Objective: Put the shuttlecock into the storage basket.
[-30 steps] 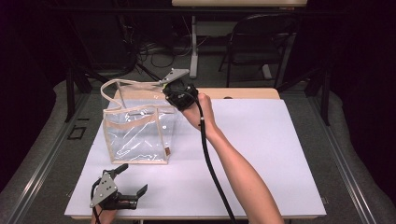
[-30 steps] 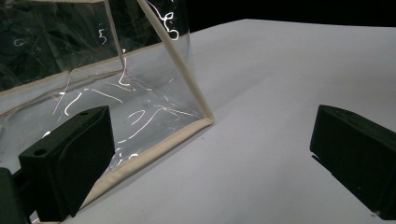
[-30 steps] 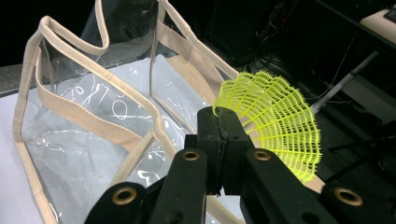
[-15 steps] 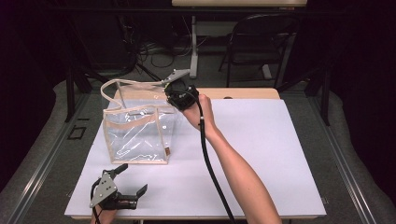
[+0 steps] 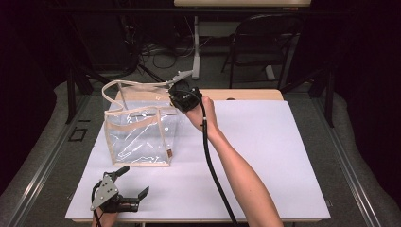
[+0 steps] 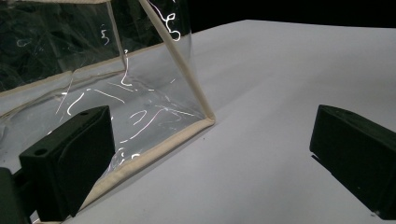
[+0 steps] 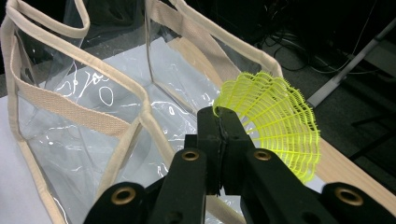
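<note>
A clear plastic tote bag [image 5: 142, 137] with beige trim and two beige handles stands upright on the left half of the white table [image 5: 269, 156]. My right gripper [image 5: 175, 93] hovers at the bag's back right top corner. In the right gripper view it [image 7: 219, 119] is shut on the rim of a yellow mesh shuttlecock [image 7: 275, 121], held over the bag's [image 7: 93, 116] open mouth. My left gripper [image 5: 135, 180] rests at the table's front left, open and holding nothing. The left gripper view looks between the wide-apart jaws of that gripper [image 6: 210, 121] at the bag's [image 6: 93, 93] lower front corner.
A black cable [image 5: 213, 165] trails from the right gripper along the person's forearm to the front edge. A wooden strip [image 5: 246, 94] borders the table's far side. A dark folding chair [image 5: 265, 38] and floor cables lie beyond it.
</note>
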A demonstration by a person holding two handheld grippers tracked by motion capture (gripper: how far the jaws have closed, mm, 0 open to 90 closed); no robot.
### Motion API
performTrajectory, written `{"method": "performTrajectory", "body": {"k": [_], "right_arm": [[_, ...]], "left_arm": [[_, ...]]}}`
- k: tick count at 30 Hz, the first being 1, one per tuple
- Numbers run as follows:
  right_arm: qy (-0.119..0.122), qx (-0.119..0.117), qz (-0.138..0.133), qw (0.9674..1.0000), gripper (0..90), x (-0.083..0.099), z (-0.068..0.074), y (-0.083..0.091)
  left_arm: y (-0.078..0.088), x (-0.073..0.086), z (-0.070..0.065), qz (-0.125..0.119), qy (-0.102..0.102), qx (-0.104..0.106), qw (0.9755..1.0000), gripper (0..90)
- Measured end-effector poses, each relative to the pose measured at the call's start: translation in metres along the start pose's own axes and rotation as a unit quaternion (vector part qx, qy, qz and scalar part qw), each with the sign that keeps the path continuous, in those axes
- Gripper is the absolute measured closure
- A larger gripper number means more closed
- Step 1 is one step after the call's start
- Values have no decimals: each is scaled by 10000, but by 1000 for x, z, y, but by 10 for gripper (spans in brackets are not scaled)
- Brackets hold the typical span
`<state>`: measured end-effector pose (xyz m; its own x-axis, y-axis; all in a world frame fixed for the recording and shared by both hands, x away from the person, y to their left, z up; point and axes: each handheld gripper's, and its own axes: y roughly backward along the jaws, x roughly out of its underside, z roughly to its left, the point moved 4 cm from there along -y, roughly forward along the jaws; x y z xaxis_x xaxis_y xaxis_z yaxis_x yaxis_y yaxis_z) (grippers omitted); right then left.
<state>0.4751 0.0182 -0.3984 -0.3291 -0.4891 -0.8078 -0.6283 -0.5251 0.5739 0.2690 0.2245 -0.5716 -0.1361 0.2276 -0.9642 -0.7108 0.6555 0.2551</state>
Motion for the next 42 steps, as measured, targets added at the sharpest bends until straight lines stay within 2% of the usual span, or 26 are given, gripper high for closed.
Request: {"method": "performTrajectory", "body": {"k": [14, 25, 29, 34, 39, 42], "right_arm": [[-131, -32, 73, 9999, 874, 3, 0, -8], [-373, -89, -205, 9991, 605, 3, -4, 0], [-536, -97, -239, 9982, 455, 5, -7, 6], [-454, -114, -336, 9983, 248, 12, -8, 19], [-414, -166, -360, 9984, 149, 21, -11, 31], [-434, -198, -407, 9980, 130, 27, -13, 38]], "left_arm": [[1, 0, 0, -11, -2, -5, 10000, 2], [2, 0, 1, -11, -15, -6, 10000, 2], [1, 0, 1, -8, -14, -2, 10000, 2], [1, -1, 0, -4, -36, 14, 10000, 2], [-1, -1, -1, 4, -52, 30, 10000, 2], [-1, -1, -1, 12, -39, 33, 10000, 2]]}}
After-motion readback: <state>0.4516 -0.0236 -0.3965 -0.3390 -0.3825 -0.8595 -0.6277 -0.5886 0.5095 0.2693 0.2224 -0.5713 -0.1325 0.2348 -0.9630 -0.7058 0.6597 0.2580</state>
